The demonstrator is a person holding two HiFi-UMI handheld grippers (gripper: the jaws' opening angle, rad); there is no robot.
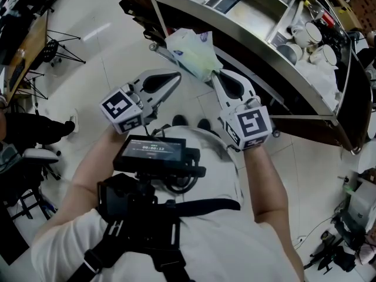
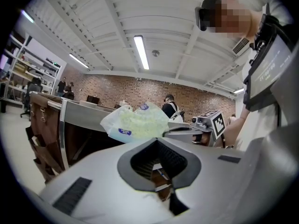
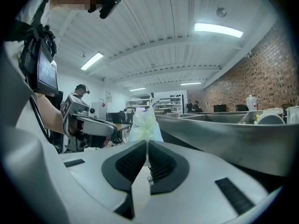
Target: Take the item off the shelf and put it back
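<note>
A pale plastic bag (image 1: 191, 51) with green contents hangs in the air in front of the metal shelf (image 1: 258, 69). My right gripper (image 1: 214, 74) is shut on the bag's lower corner. In the right gripper view the bag (image 3: 145, 122) stands up just past the closed right gripper (image 3: 146, 141). My left gripper (image 1: 177, 76) is shut with nothing in it, its tips just left of the bag; I cannot tell if they touch. From the left gripper view the bag (image 2: 135, 122) shows beyond the left gripper (image 2: 156, 140).
The shelf's trays hold mugs (image 1: 308, 34) and a bowl (image 1: 288, 53) at the upper right. A small screen (image 1: 155, 151) rides on the person's chest rig. A chair (image 1: 35, 151) and a tripod (image 1: 56, 49) stand on the floor at left.
</note>
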